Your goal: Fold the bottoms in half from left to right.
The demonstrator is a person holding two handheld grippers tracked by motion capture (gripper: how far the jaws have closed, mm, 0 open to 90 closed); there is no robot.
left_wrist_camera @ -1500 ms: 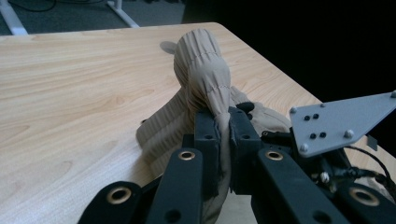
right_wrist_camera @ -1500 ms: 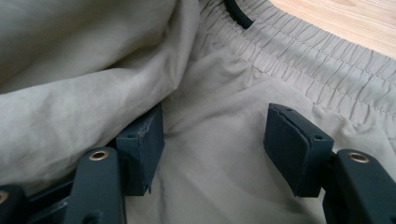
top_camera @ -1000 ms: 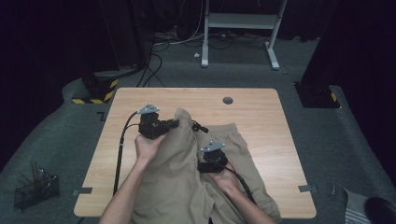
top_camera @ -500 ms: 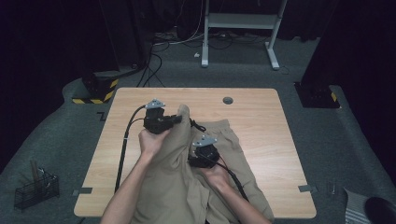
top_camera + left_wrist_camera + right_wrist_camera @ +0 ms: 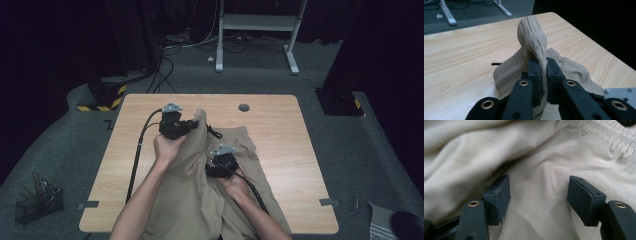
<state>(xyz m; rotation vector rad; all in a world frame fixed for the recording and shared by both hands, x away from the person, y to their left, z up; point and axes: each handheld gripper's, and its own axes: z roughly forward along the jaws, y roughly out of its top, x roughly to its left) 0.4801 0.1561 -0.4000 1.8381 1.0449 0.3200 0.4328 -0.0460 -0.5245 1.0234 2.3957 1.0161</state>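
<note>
I worked a pair of beige elastic-waist trousers (image 5: 200,200) spread over the near half of the wooden table (image 5: 280,125), their long axis running from the waistband at about twelve o'clock down to the legs, which hung off the near edge at six o'clock.

My left gripper (image 5: 192,125) sat toward eleven o'clock from the garment's middle. Its jaws were closed on a bunched fold of the gathered waistband (image 5: 534,45), which stood up from the tabletop in a ridged hump just past the pads. The left forearm reached in from the near edge, slanting toward one o'clock, and the gripper pointed toward three o'clock.

My right gripper (image 5: 539,195) lay lower and nearer me, around the centre of the cloth. Its jaws stood wide apart over a smooth stretch of fabric, with nothing pinched between them. The waistband ran across at one o'clock in the right gripper view, well beyond the pads.

I judged that the next move turned on this: the free waistband edge lay ahead of the open right gripper, toward twelve o'clock on the table, and the right hand was the nearer one to take it.
</note>
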